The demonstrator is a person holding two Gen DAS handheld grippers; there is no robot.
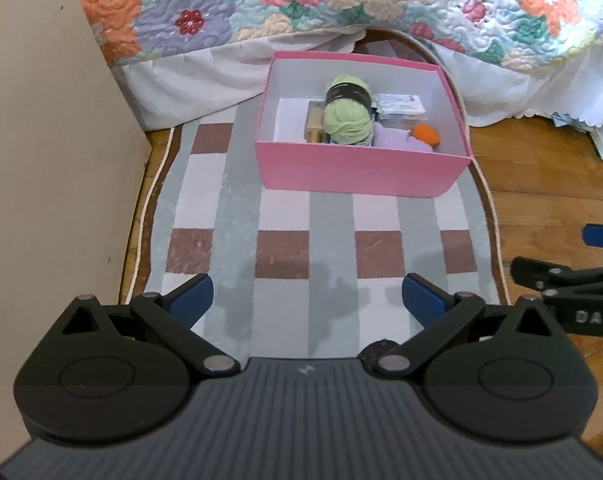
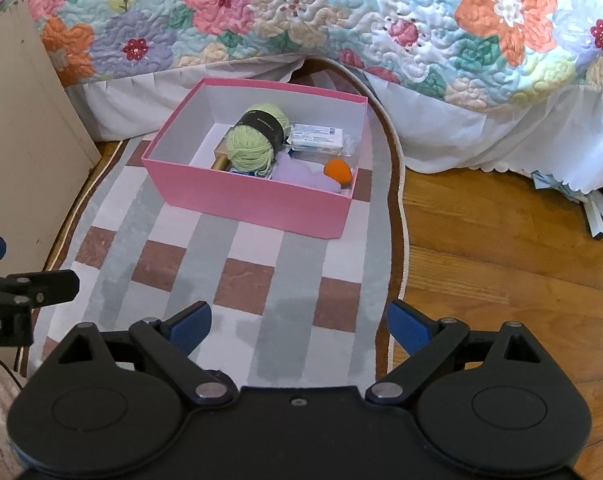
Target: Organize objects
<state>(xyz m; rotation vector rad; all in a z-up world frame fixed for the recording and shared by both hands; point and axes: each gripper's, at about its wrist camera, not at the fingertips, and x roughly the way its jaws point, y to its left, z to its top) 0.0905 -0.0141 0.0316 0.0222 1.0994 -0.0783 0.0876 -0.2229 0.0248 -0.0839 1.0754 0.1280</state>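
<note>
A pink box (image 1: 357, 172) (image 2: 253, 204) stands open on a checked rug. Inside lie a green yarn ball (image 1: 347, 118) (image 2: 253, 144) with a black band, a white and blue packet (image 1: 399, 105) (image 2: 317, 136), a lilac cloth (image 1: 397, 138) (image 2: 301, 174), an orange ball (image 1: 424, 132) (image 2: 337, 169) and a gold item (image 1: 314, 126) (image 2: 219, 162). My left gripper (image 1: 307, 298) is open and empty above the rug, short of the box. My right gripper (image 2: 299, 320) is open and empty, also short of the box.
The checked rug (image 1: 285, 248) (image 2: 237, 268) lies on a wooden floor (image 1: 541, 184) (image 2: 501, 240). A bed with a floral quilt (image 1: 341, 0) (image 2: 341, 20) stands behind the box. A beige panel (image 1: 49, 152) (image 2: 17, 140) stands at the left. Papers (image 2: 597, 212) lie under the bed at right.
</note>
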